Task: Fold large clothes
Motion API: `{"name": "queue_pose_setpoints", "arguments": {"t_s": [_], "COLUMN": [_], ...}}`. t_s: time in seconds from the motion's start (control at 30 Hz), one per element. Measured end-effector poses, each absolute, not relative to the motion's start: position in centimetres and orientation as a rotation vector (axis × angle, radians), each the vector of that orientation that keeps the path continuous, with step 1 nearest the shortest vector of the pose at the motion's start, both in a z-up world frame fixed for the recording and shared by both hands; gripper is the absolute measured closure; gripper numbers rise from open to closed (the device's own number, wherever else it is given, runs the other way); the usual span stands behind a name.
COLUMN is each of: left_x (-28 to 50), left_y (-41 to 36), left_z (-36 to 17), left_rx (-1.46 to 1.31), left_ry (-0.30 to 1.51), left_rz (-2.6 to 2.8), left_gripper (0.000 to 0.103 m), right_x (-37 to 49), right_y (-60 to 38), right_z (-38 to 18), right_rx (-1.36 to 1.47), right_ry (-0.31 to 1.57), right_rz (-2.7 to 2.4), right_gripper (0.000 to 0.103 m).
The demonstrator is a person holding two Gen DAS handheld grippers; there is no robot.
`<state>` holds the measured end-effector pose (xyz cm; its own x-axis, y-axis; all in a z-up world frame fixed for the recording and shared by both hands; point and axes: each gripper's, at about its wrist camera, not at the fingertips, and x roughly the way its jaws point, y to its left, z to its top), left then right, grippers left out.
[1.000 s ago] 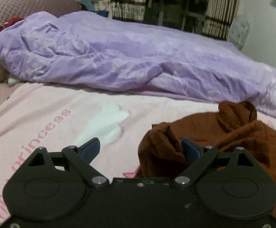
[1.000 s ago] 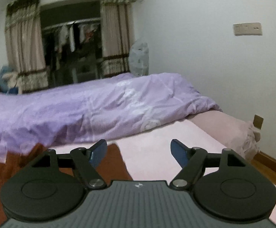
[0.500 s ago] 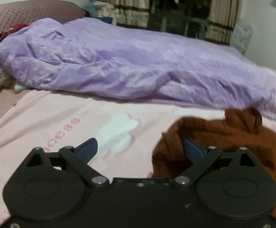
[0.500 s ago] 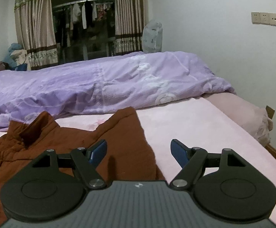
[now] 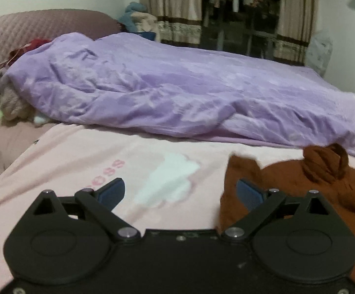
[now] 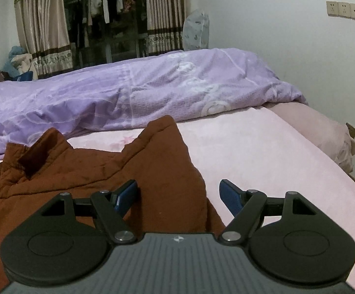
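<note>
A rust-brown garment (image 6: 99, 174) lies crumpled on the pink bed sheet (image 6: 263, 152). In the left wrist view the garment (image 5: 299, 186) is at the lower right, with a looped part sticking up. My left gripper (image 5: 179, 192) is open and empty above the sheet, its right finger in front of the garment's left edge. My right gripper (image 6: 178, 194) is open and empty, with the garment's right edge lying between and below its fingers. A dark brown flap stands up at the garment's left part.
A rumpled purple duvet (image 5: 177, 90) fills the far half of the bed and also shows in the right wrist view (image 6: 140, 93). A brown padded headboard (image 5: 30, 31) is at the far left. Curtains and hanging clothes (image 6: 104, 19) are beyond; a white wall is on the right.
Both grippers have tilted down and drawn back a little; the brown garment now shows more fully in the right wrist view. Both stay open.
</note>
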<state>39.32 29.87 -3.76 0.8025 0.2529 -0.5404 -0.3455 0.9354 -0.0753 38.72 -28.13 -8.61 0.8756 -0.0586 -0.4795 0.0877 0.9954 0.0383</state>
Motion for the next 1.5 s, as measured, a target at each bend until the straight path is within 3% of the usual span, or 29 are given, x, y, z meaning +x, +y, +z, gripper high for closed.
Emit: {"name": "queue_pose_setpoints", "arguments": {"t_s": [0.37,0.4,0.43,0.47,0.5,0.57,0.67,0.87,0.93,1.0,1.13,1.23,1.27,1.3,1.33,1.37,1.4,1.43,1.47,1.5], "left_x": [44.5,45.2,45.8,46.5,47.1,47.8,47.9,47.0,47.9,49.7,53.1,52.6,52.6,52.7,52.6,52.4,51.7,50.7,49.6,48.9], "left_y": [25.6,25.3,25.2,25.0,24.8,24.2,24.8,24.3,23.7,23.9,23.9,23.0,22.6,22.4,22.0,22.0,22.1,22.4,22.6,22.8], "left_z": [-8.1,-8.6,-9.0,-9.5,-9.8,-10.1,-9.0,-3.4,-2.9,-4.0,-11.2,-13.1,-12.7,-12.4,-12.2,-11.8,-11.2,-10.4,-9.1,-8.0], "left_rx": [-0.103,-0.094,-0.09,-0.093,-0.091,-0.042,-0.074,-0.037,-0.007,-0.037,-0.004,0.057,0.08,0.106,0.134,0.163,0.172,0.157,0.122,0.091], "left_ry": [0.705,0.71,0.718,0.743,0.767,0.755,0.697,0.447,0.437,0.495,0.701,0.674,0.672,0.669,0.671,0.669,0.649,0.629,0.603,0.575], "left_rz": [0.089,0.079,0.071,0.056,0.058,0.118,0.164,0.176,0.217,0.237,0.258,0.288,0.296,0.309,0.332,0.378,0.402,0.409,0.394,0.376], "left_gripper": [0.003,0.008,0.037,0.054,0.069,0.081,0.091,0.091,0.091,0.091,0.091,0.089,0.086,0.075,0.053,0.045,0.034,0.031,0.031,0.03], "right_x": [39.6,40.0,40.5,41.0,41.5,42.2,41.5,38.6,39.2,41.1,45.8,48.0,47.7,47.5,47.4,47.3,46.9,45.9,44.3,43.0], "right_y": [-28.3,-28.4,-28.4,-28.4,-28.5,-28.5,-28.4,-28.3,-28.3,-28.5,-28.2,-28.2,-28.5,-28.7,-28.8,-29.0,-29.2,-29.2,-29.4,-29.4], "right_z": [-9.0,-9.1,-9.2,-9.2,-9.4,-9.7,-9.0,-4.0,-3.0,-3.2,-8.1,-13.5,-13.4,-12.5,-12.0,-11.8,-11.6,-11.2,-10.4,-9.9], "right_rx": [0.053,0.05,0.047,0.043,0.041,0.045,0.077,0.113,0.118,0.145,0.158,0.157,0.173,0.173,0.163,0.14,0.115,0.114,0.132,0.14], "right_ry": [0.522,0.528,0.538,0.545,0.551,0.558,0.492,0.253,0.215,0.245,0.444,0.577,0.562,0.566,0.562,0.563,0.562,0.526,0.449,0.394], "right_rz": [-0.058,-0.049,-0.042,-0.037,-0.027,0.003,-0.018,-0.039,-0.053,-0.053,-0.084,-0.1,-0.115,-0.142,-0.166,-0.204,-0.26,-0.306,-0.362,-0.396], "right_gripper": [0.012,0.012,0.012,0.013,0.041,0.096,0.098,0.098,0.098,0.098,0.097,0.092,0.077,0.049,0.036,0.024,0.03,0.04,0.082,0.098]}}
